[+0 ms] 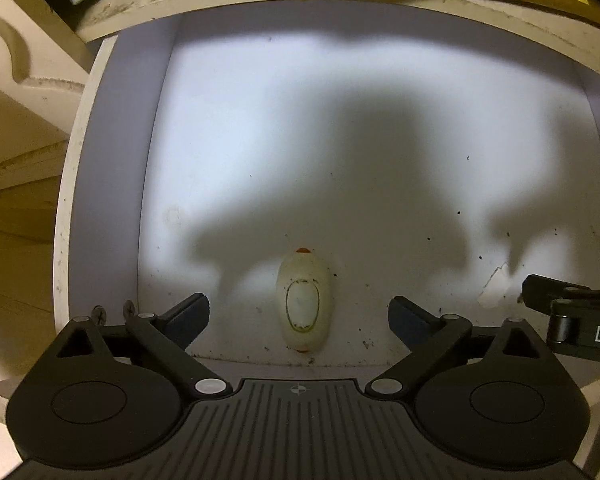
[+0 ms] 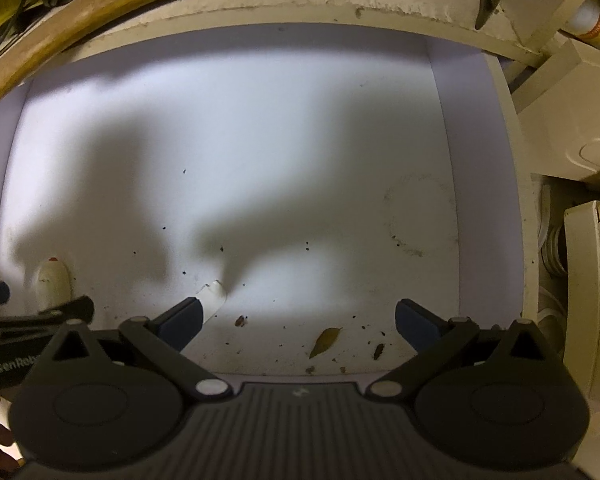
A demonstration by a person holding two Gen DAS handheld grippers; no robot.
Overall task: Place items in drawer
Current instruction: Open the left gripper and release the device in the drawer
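Left wrist view looks straight down into an open white drawer, its floor speckled with dirt and crossed by the tools' shadows. On that floor, near the front wall, lies a small cream oval switch with an orange tip at each end and a rocker button in its middle. It rests flat, free of any grip, so this item already sits where the task wants it.

Its long axis runs front to back, in line with the way the left tongs point and square to the line between their pads. The left tongs are spread wide, one blue pad on each side of the switch, neither touching it. I judge that they need only rise clear to leave it behind.

Right wrist view shows the same drawer from further right. The right tongs are also spread wide and hold nothing. From there the switch lies far to the left, beside the left tool's arm, so the left hand is plainly the nearer one.

Smaller bits lie near the right tongs: a scrap of white paper just beside the left pad, and a dry leaf between the pads.
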